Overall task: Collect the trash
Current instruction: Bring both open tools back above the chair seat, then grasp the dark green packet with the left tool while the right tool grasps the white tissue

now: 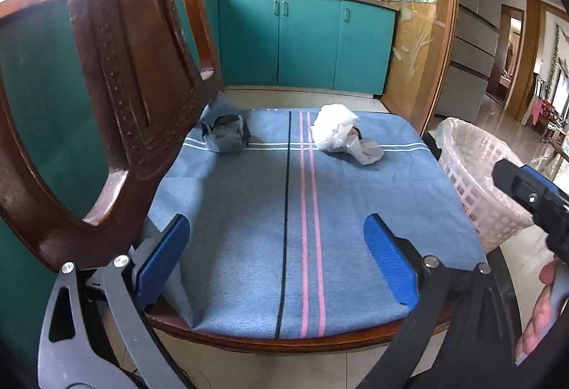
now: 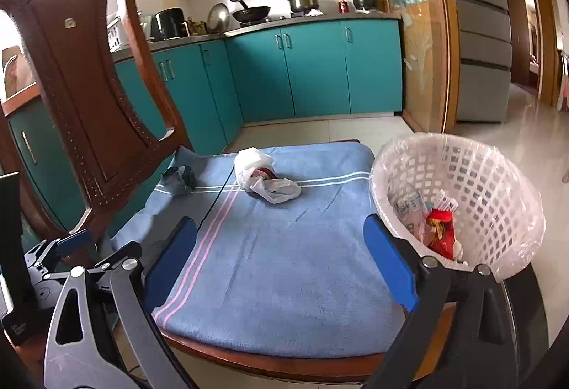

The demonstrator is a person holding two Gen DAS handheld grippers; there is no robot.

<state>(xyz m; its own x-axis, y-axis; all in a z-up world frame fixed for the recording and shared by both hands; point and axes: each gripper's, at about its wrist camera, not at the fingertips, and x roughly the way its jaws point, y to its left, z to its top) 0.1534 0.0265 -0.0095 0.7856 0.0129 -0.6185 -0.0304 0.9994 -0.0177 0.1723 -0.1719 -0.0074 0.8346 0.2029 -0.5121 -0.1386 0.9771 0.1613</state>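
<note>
Chair cushion | white bag beyond both fingers | left, right spread, empty

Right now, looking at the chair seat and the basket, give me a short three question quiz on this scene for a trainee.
1. True or false: the left gripper is holding a piece of trash.
2. How many pieces of trash lie on the blue cloth? A) one B) two C) four
3. Fill in: the red packet lies inside the ______.

Key:
1. False. Both the left gripper and the right gripper are open with nothing between the fingers.
2. B: a dark crumpled wad near the chair back and a white plastic bag.
3. Basket, the white one with a clear liner.
</note>
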